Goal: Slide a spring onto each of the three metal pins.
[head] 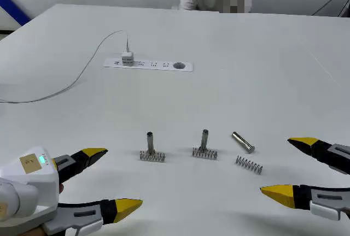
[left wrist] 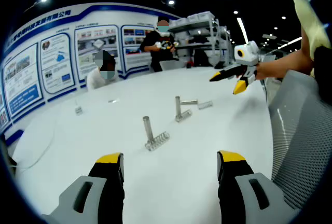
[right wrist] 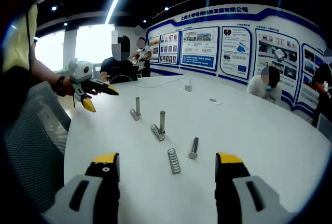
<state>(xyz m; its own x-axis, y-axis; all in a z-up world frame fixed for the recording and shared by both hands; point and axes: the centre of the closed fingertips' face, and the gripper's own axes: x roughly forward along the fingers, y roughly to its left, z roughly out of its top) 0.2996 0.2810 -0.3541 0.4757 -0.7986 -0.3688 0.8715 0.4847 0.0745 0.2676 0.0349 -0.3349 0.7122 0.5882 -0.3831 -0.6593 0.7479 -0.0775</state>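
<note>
Looking down in the head view, the white counter (head: 262, 72) carries two grey metal pins standing upright, the left pin (head: 150, 141) and the middle pin (head: 204, 137). Coiled steel wire lies flat at the foot of each, the left spring (head: 152, 156) and the middle spring (head: 204, 153). The third pin (head: 242, 142) lies on its side with the third spring (head: 249, 164) loose just beside it. The left gripper (head: 112, 178) and the right gripper (head: 287, 166) hover at either side, their yellow-tipped fingers spread wide and empty. Farther back lies a white power strip (head: 149, 64) with a white cable (head: 71, 80). In the left gripper view its fingers gape above the counter, facing the pins, with the right gripper (left wrist: 236, 76) beyond. In the right gripper view the fingers stand parted and hold nothing. The third pin (right wrist: 193, 148) and third spring (right wrist: 174, 161) lie nearest, and the left gripper (right wrist: 101, 100) is across the counter.
</note>
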